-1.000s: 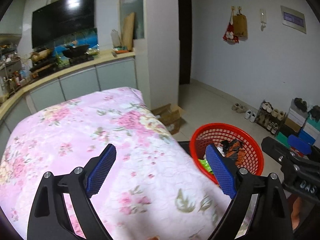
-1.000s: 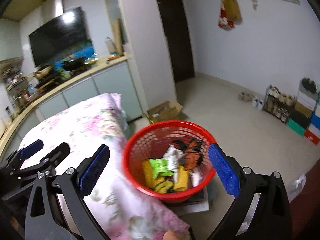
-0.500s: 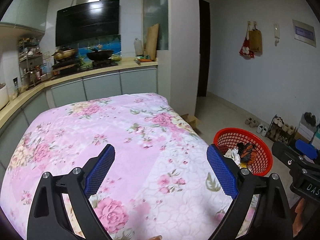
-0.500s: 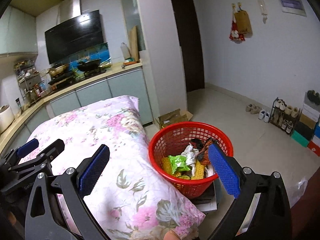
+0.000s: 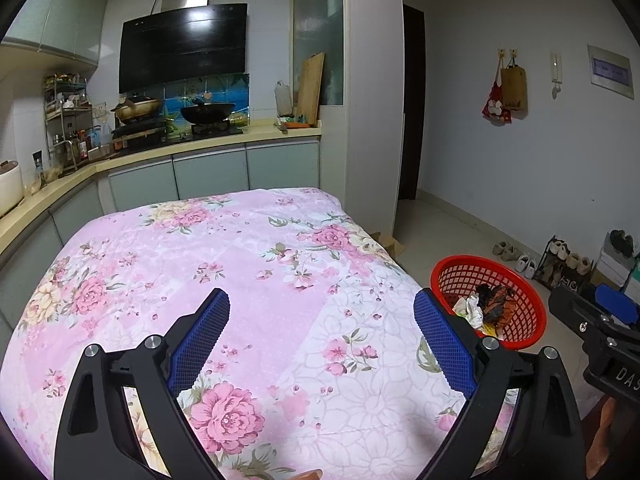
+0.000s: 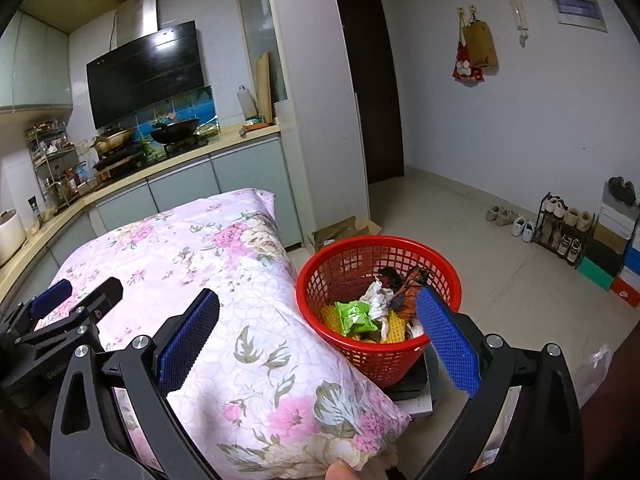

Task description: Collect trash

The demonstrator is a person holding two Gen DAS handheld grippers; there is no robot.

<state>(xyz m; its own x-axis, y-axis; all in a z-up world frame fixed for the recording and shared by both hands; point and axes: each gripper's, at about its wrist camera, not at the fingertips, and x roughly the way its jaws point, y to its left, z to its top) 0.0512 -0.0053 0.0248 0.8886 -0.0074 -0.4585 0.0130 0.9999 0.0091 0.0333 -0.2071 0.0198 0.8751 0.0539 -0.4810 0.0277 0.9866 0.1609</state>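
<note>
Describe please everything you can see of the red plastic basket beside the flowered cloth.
The round red plastic lattice basket stands upright on the floor, on a flat dark object, at the right edge of the pink flowered cloth, which seems to touch its side. Its walls are open mesh under a solid rim. Inside lie a green crumpled wrapper, white crumpled paper, yellow pieces and a dark orange-black scrap. No gripper touches it.

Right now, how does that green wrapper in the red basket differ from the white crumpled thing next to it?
The green wrapper is glossy and bright, while the white crumpled paper looks matte and pale. The wrapper lies lower, toward the table side of the red basket; the paper stands taller, nearer the middle, beside a dark orange-and-black piece. The wrapper looks flattish and folded, the paper wadded. Both sit inside the basket as discarded trash.
</note>
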